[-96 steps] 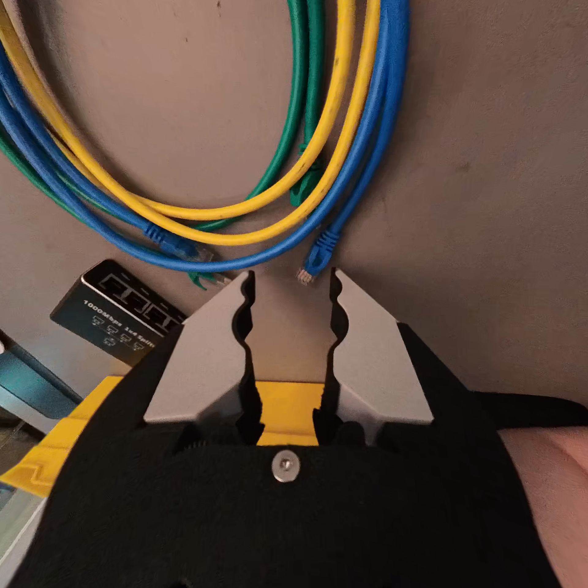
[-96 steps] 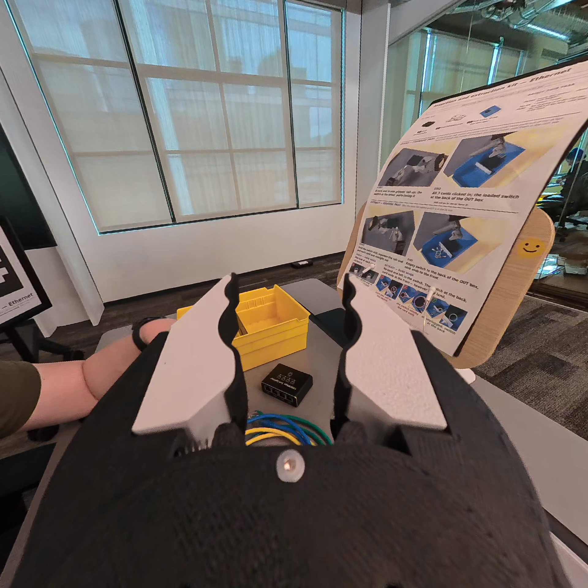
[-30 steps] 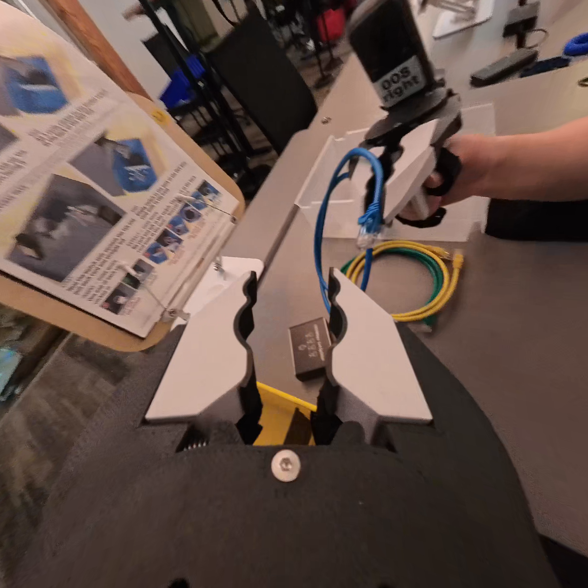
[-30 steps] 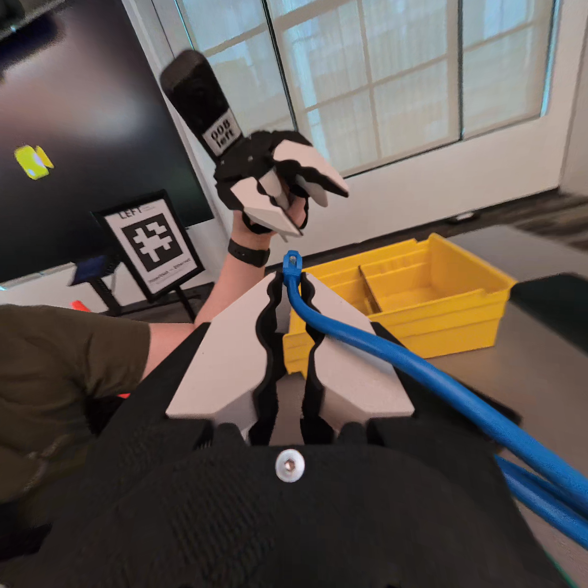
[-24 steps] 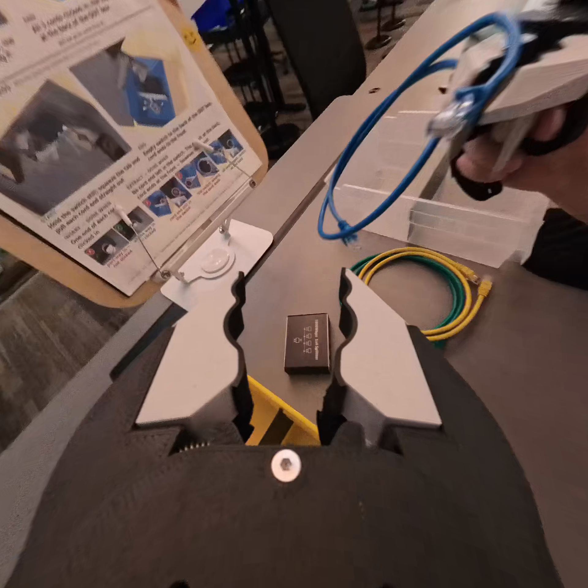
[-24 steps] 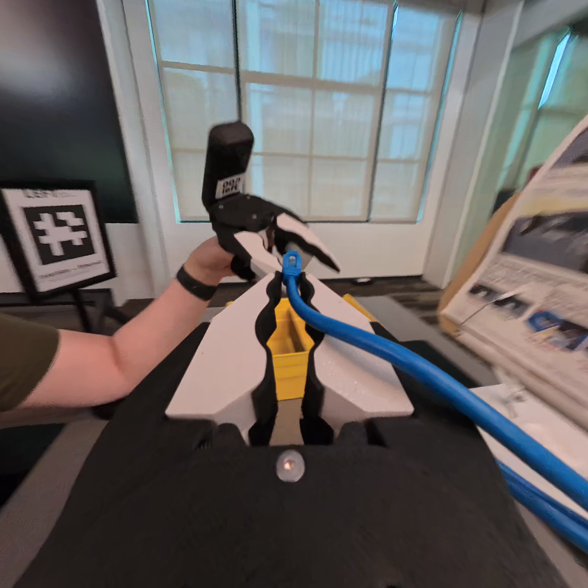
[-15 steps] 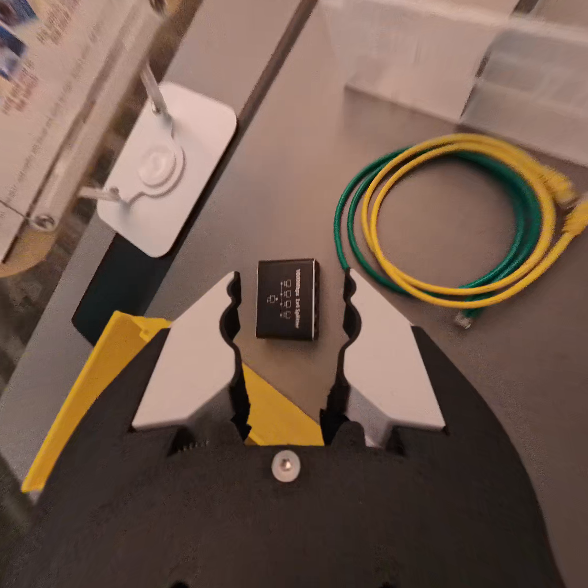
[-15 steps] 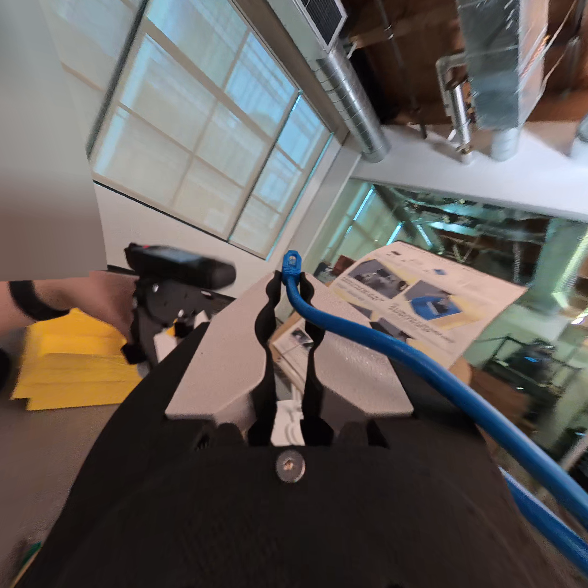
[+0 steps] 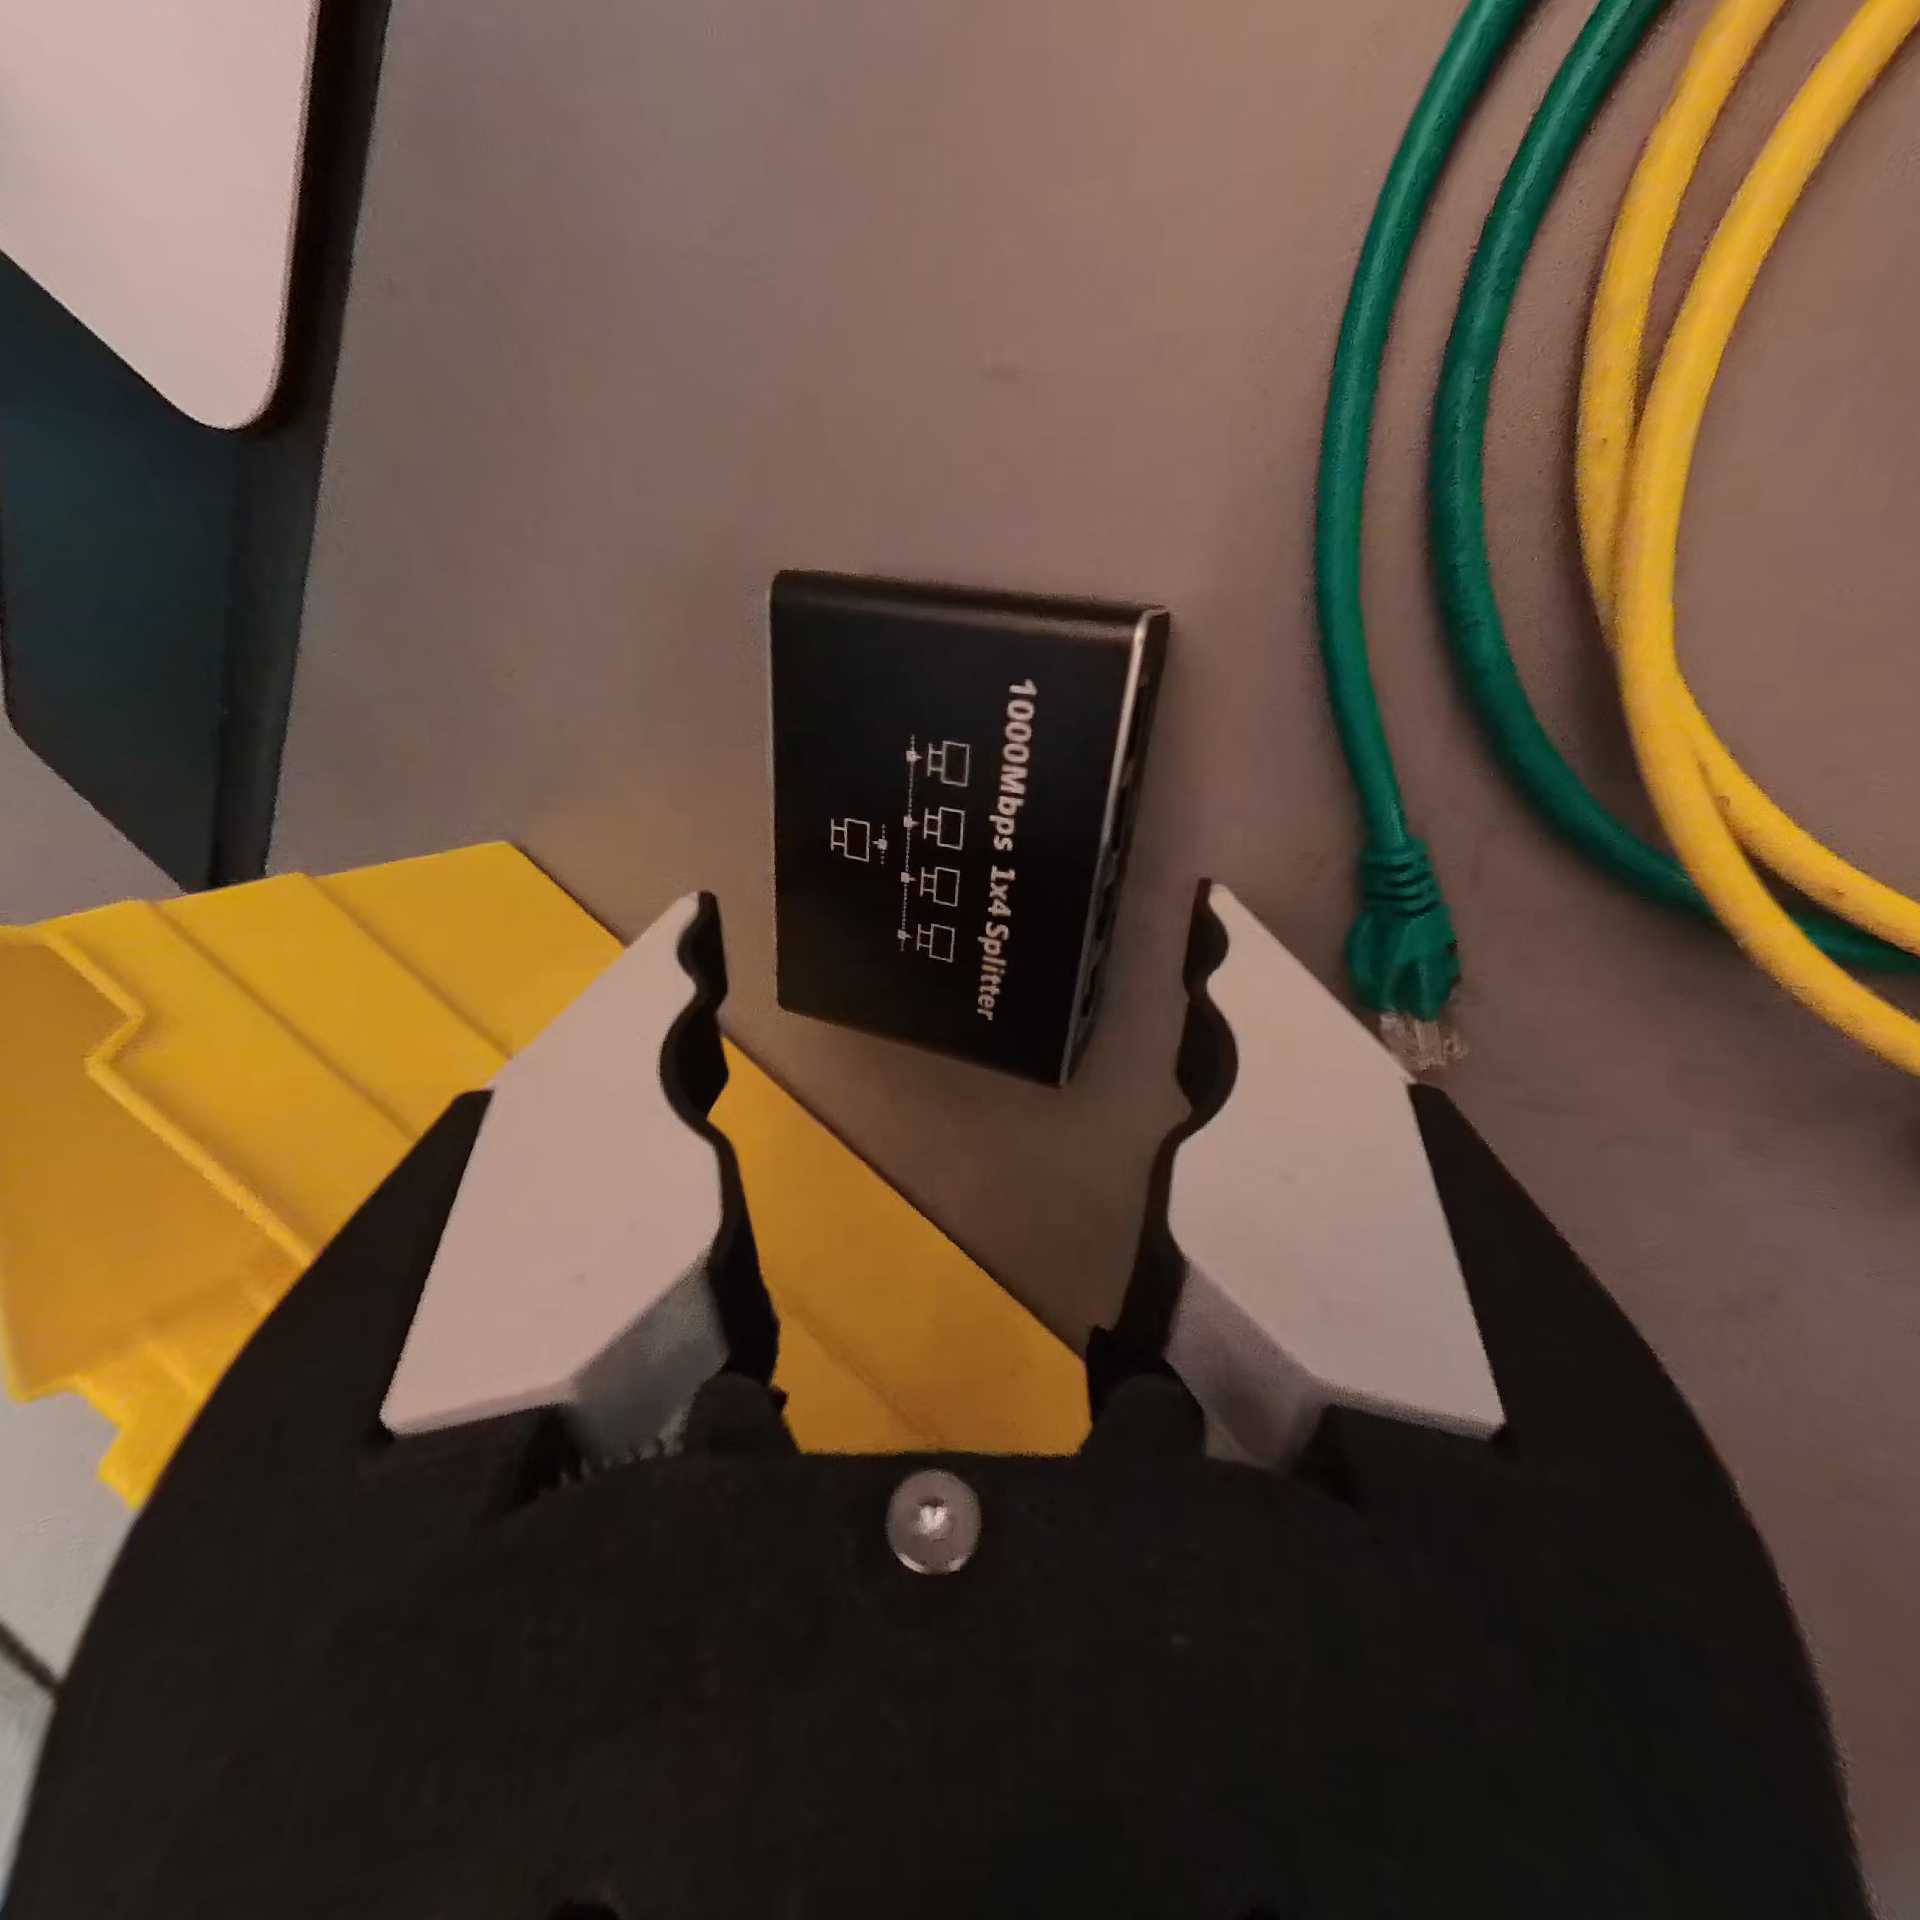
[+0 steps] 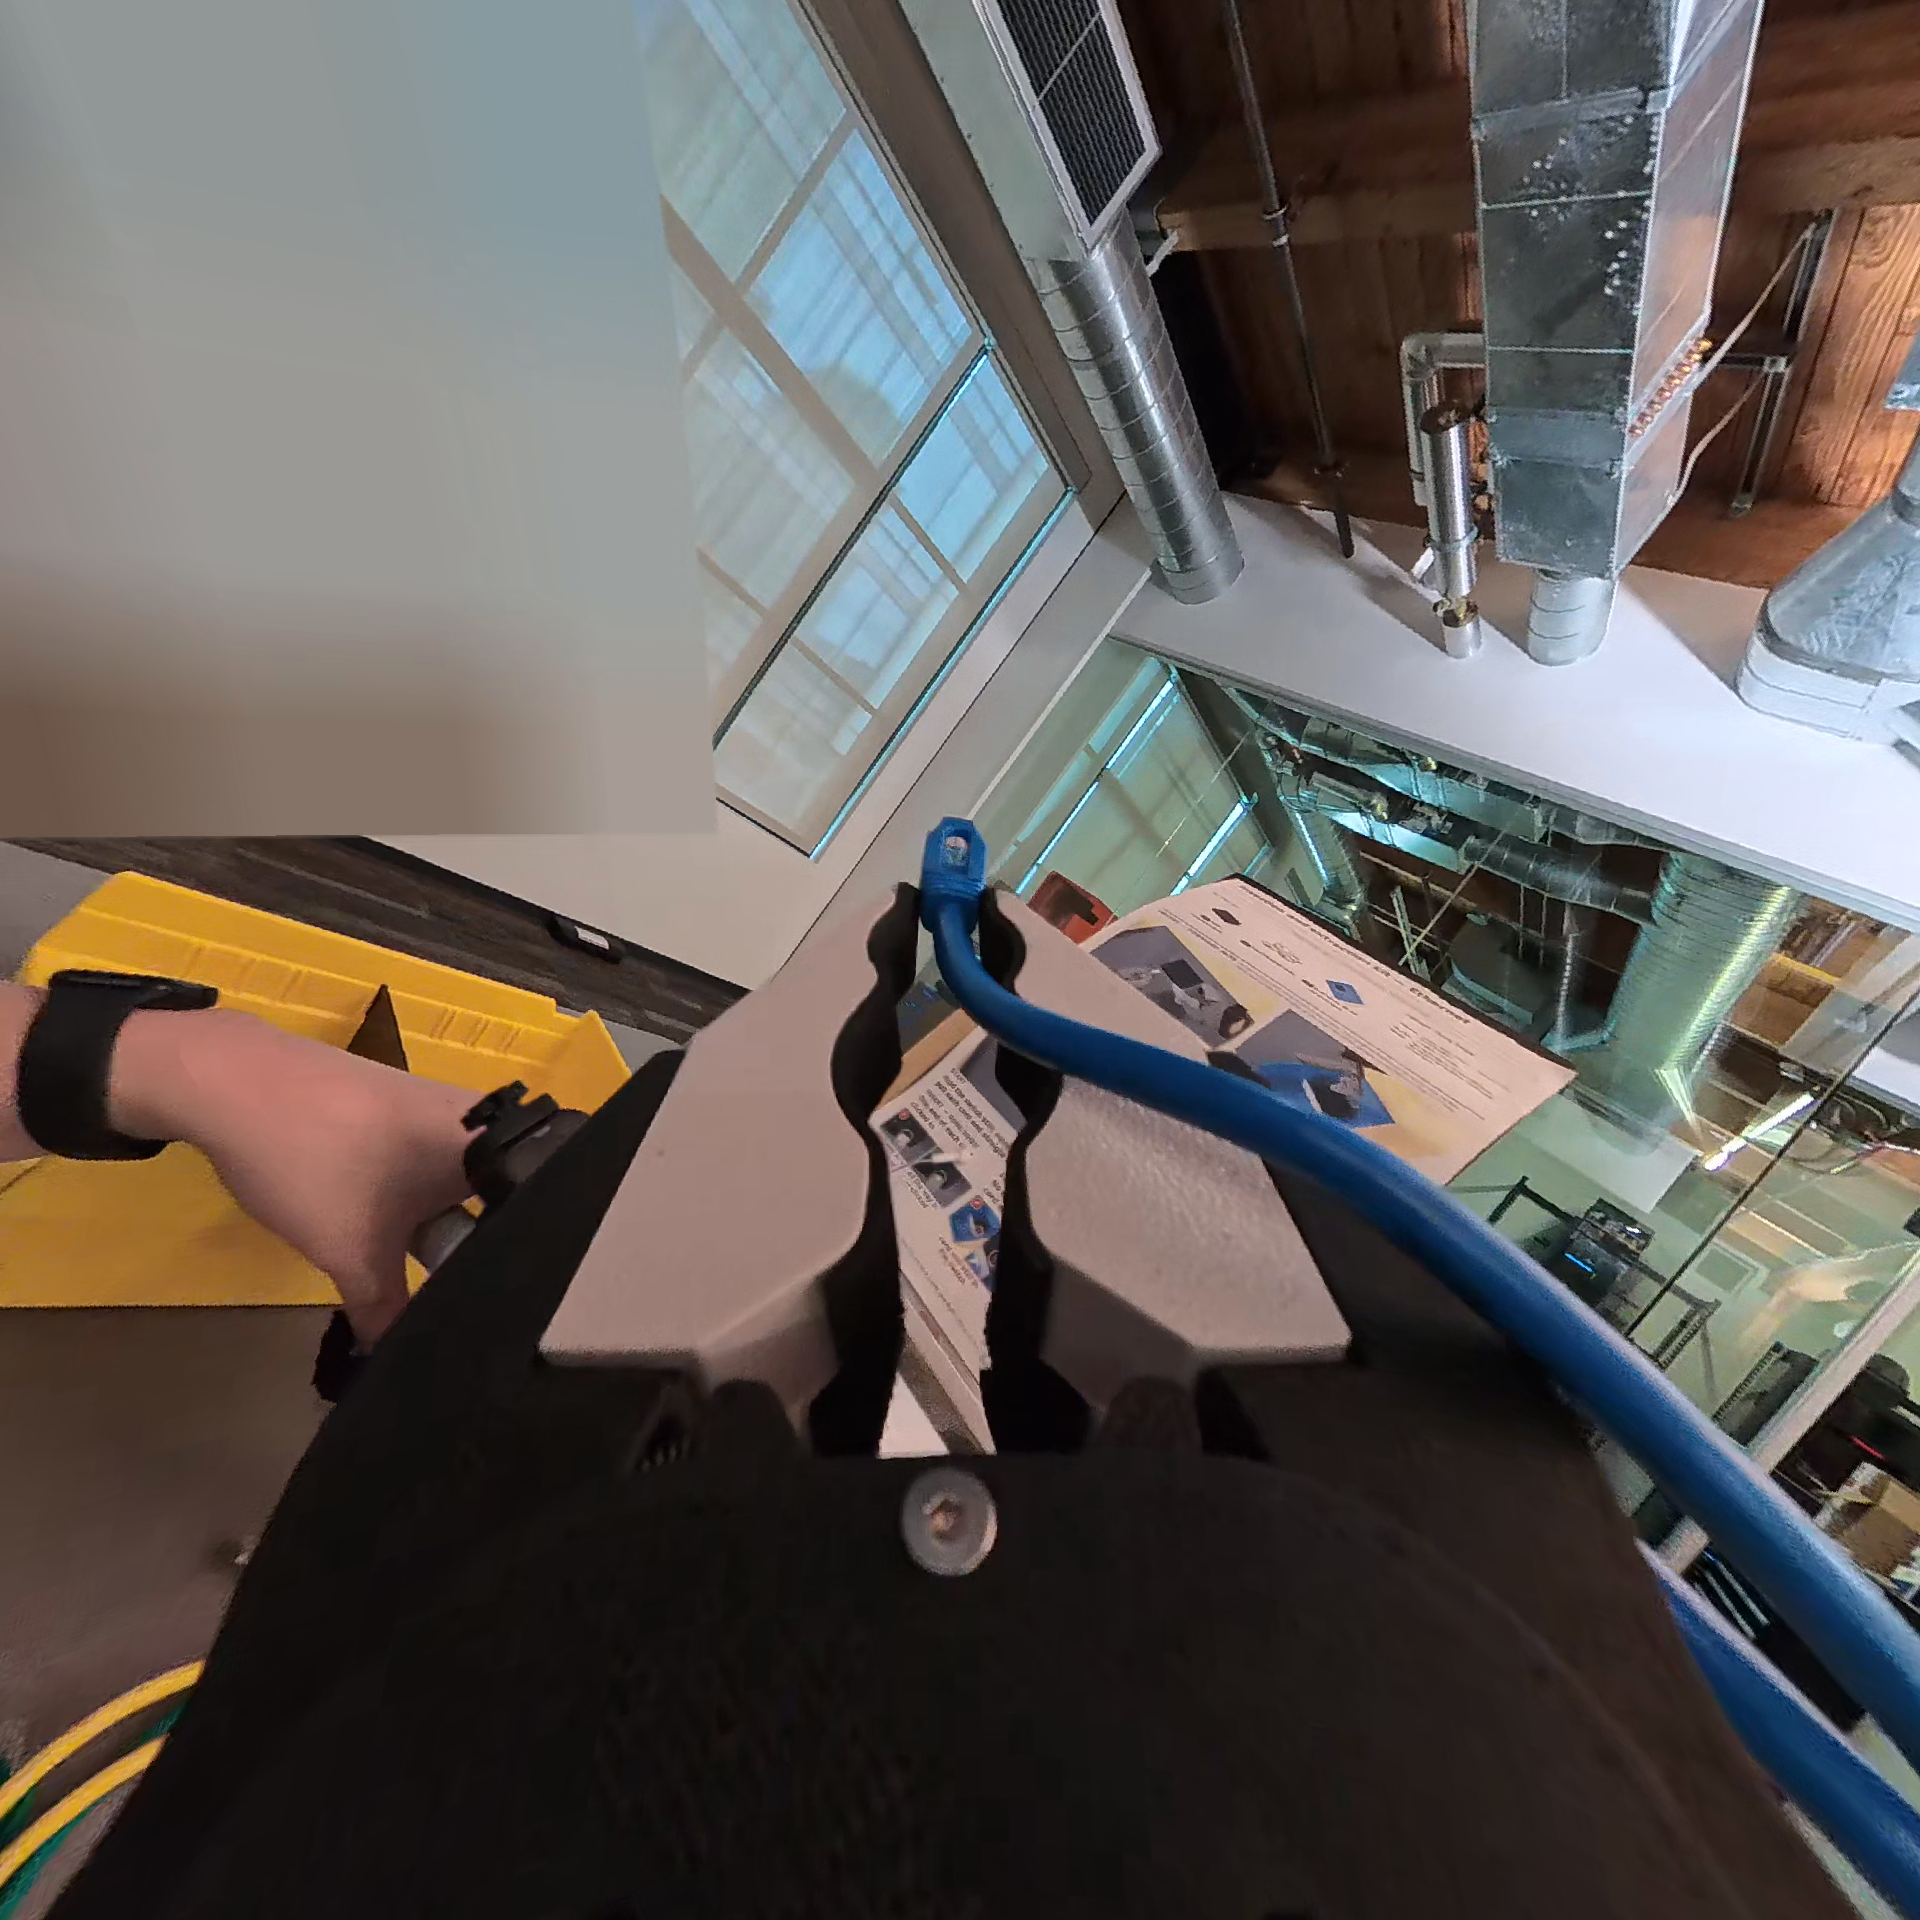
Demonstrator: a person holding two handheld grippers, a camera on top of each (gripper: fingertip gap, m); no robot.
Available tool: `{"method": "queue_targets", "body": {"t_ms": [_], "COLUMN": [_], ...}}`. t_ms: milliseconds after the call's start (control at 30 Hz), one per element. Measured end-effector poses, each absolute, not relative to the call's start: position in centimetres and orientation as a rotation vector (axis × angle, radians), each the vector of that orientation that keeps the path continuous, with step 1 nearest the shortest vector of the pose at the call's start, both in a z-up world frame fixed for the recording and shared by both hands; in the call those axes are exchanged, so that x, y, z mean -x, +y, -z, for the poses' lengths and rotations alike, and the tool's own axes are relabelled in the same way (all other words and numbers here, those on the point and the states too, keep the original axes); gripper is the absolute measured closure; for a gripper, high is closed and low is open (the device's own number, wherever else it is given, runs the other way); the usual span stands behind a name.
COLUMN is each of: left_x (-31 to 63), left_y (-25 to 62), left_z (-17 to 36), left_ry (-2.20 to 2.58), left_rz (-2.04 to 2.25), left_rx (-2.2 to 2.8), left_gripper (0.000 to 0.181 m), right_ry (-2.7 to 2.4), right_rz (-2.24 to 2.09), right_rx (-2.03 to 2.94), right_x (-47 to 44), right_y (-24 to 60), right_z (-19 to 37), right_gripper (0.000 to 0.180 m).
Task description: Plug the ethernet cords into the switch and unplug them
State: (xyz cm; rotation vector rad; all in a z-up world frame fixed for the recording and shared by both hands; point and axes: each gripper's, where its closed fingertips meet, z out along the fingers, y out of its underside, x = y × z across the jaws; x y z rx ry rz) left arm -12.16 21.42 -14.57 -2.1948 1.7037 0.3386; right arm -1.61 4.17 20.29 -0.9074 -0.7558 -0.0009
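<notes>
A small black switch point(image 9: 945, 821) lies flat on the grey table point(image 9: 831, 312), its ports facing right. My left gripper point(image 9: 951, 914) is open and hovers just above it, the near end of the switch between the fingertips. A green cord point(image 9: 1382, 623) and a yellow cord point(image 9: 1662, 623) lie coiled to the right; the green plug point(image 9: 1397, 945) rests beside my right finger. My right gripper point(image 10: 951, 899) is shut on the blue cord point(image 10: 1351, 1174) just behind its plug point(image 10: 954, 852), held up in the air and tilted toward the ceiling.
A yellow bin point(image 9: 260, 1070) sits close at the lower left of the switch; it also shows in the right wrist view point(image 10: 260, 987). A white stand base point(image 9: 135, 187) is at the far left. An instruction board point(image 10: 1247, 1039) stands behind. A person's hand point(image 10: 312, 1143) holds the left gripper.
My left gripper has come down close over the switch and opened wider. My right gripper picked up the blue cord and now keeps it raised, tilted upward.
</notes>
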Motion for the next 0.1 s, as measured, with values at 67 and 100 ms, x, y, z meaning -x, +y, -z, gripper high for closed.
{"method": "queue_targets", "body": {"t_ms": [67, 100], "left_x": [11.94, 11.96], "left_y": [21.47, 21.54], "left_z": [15.06, 15.26], "left_ry": [1.658, 1.629], "left_rz": [-0.265, -0.243], "left_rx": [2.258, 2.298], "left_gripper": [0.096, 0.096], "right_ry": [-0.775, -0.782], "right_rz": [-0.002, 0.004], "right_rx": [0.913, 0.918], "right_x": [1.98, 2.11], "right_y": [4.16, 4.23], "right_z": [-20.11, -20.00], "right_gripper": [0.170, 0.169]}}
